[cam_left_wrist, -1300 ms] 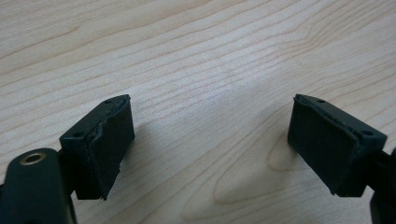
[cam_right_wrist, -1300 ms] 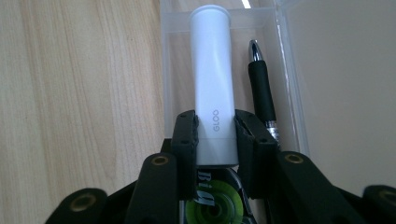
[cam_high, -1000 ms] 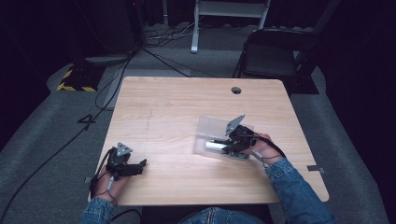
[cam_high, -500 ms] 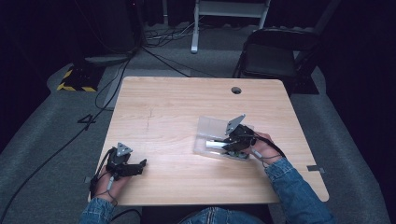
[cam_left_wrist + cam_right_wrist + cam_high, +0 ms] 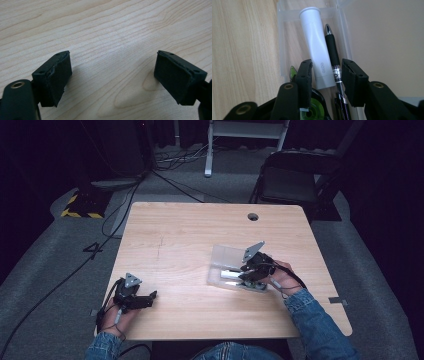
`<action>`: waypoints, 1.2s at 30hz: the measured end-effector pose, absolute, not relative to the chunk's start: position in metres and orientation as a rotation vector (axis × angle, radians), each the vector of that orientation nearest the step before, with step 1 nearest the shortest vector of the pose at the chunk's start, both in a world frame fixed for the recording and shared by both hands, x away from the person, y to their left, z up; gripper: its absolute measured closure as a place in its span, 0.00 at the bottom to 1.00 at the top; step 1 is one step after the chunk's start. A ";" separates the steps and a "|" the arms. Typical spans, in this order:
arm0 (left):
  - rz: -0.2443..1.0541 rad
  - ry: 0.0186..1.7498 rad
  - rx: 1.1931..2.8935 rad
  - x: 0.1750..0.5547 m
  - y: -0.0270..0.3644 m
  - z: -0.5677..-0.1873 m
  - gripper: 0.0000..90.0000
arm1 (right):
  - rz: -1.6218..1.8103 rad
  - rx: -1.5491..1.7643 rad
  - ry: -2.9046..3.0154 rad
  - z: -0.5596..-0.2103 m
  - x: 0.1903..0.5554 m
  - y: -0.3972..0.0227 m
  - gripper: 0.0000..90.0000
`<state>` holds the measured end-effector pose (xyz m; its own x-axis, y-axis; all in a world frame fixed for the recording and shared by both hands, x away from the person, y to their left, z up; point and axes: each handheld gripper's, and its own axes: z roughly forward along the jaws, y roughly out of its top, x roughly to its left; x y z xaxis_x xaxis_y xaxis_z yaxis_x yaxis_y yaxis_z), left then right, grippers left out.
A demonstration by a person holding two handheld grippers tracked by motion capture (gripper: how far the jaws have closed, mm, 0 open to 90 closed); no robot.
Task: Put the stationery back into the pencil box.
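Right claw newly widened, half-open, straddling white tube and pen ungripped

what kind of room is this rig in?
Probably a lab or studio set up for recording, not a home: one bare wooden table on grey carpet, dark surroundings, loose cables on the floor, a folding chair, and hazard-striped tape.

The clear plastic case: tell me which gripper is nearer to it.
Right. The right gripper is over the clear plastic case, its jaws astride the white tube and black pen inside. The left gripper rests far off near the table's front left edge.
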<state>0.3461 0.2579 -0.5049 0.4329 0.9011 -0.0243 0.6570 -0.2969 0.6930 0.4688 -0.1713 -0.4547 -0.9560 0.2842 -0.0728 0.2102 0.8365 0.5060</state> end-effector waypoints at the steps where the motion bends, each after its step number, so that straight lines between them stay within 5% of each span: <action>1: 0.497 1.306 2.055 0.346 0.258 -0.505 0.17 | 0.777 0.397 2.867 -0.453 0.468 -0.172 0.68; 36: 0.496 1.299 2.056 0.349 0.258 -0.505 0.17 | 1.135 0.630 2.605 -0.392 0.444 -0.239 0.61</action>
<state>0.3493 0.2577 -0.5051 0.4381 0.8986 -0.0241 0.6538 -0.3001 0.6946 0.4438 -0.2392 -0.3916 -0.8810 0.4715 -0.0385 0.2929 0.6075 0.7383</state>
